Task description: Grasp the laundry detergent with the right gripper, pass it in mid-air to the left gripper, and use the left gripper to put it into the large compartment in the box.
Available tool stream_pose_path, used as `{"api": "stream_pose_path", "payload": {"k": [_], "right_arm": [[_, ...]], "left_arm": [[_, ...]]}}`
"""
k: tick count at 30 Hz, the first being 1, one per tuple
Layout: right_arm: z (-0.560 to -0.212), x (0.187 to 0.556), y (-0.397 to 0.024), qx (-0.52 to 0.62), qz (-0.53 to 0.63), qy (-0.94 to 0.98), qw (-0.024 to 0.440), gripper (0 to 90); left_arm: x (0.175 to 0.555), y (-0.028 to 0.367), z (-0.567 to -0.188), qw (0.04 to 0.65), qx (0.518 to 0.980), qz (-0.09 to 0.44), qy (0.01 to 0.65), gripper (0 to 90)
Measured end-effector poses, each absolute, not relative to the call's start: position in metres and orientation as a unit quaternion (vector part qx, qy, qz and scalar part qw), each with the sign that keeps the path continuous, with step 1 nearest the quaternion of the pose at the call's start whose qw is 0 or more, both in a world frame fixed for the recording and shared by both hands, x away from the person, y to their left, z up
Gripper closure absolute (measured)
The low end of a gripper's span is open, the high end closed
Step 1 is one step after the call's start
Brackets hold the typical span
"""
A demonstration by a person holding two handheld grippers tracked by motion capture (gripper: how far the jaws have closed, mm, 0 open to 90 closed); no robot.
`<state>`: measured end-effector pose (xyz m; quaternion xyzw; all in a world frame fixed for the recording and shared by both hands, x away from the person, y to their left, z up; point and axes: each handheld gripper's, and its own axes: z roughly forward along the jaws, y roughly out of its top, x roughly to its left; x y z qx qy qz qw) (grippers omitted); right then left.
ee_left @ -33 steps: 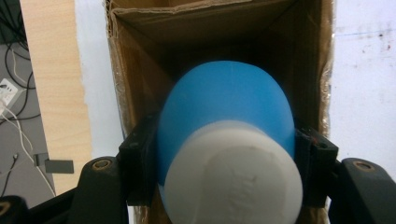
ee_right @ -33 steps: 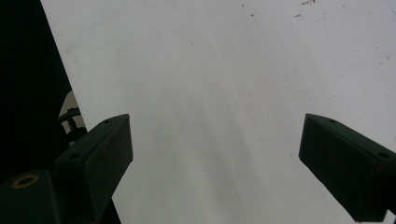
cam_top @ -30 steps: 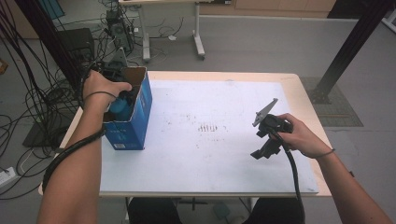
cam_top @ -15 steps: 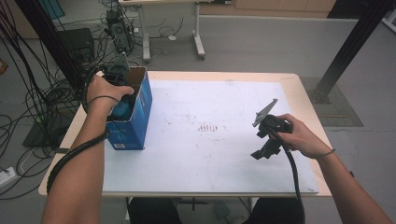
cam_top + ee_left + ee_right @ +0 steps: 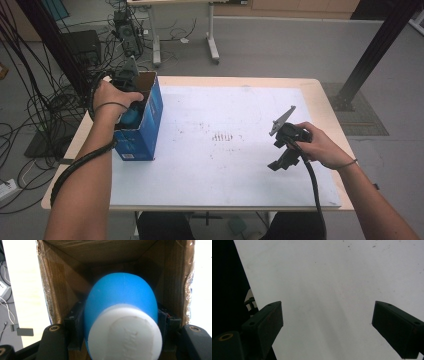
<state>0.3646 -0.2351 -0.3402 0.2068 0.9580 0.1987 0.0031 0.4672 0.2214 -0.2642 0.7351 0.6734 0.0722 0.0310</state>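
A blue rounded bottle (image 5: 120, 295) with a white cap (image 5: 125, 335) hangs inside an open cardboard box (image 5: 57, 290), and my left gripper (image 5: 120, 322) is shut on it, one jaw on each side. From above, the box (image 5: 145, 130) is blue outside and stands at the table's left edge; my left gripper (image 5: 134, 107) reaches down into its open top, where the bottle (image 5: 131, 117) shows as a blue patch under the hand. At the table's right, my right gripper (image 5: 280, 159) hovers just over the white sheet (image 5: 215, 150). My right gripper (image 5: 327, 320) is open with nothing between its jaws.
The white sheet (image 5: 337, 277) covers most of the wooden table (image 5: 320, 95), with faint marks at its middle. Cables and equipment (image 5: 50, 100) crowd the floor beyond the left edge. A second table's legs (image 5: 212, 45) stand farther back.
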Motion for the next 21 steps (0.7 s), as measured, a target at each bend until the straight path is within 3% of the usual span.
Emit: {"api": "stream_pose_path", "payload": {"k": [21], "right_arm": [[-0.3416, 0.3645, -0.2356, 0.208, 0.199, 0.958, 0.002, 9.3]], "left_arm": [[0.4669, 0.2245, -0.2642, 0.034, 0.730, 0.068, 0.679, 37.5]]}}
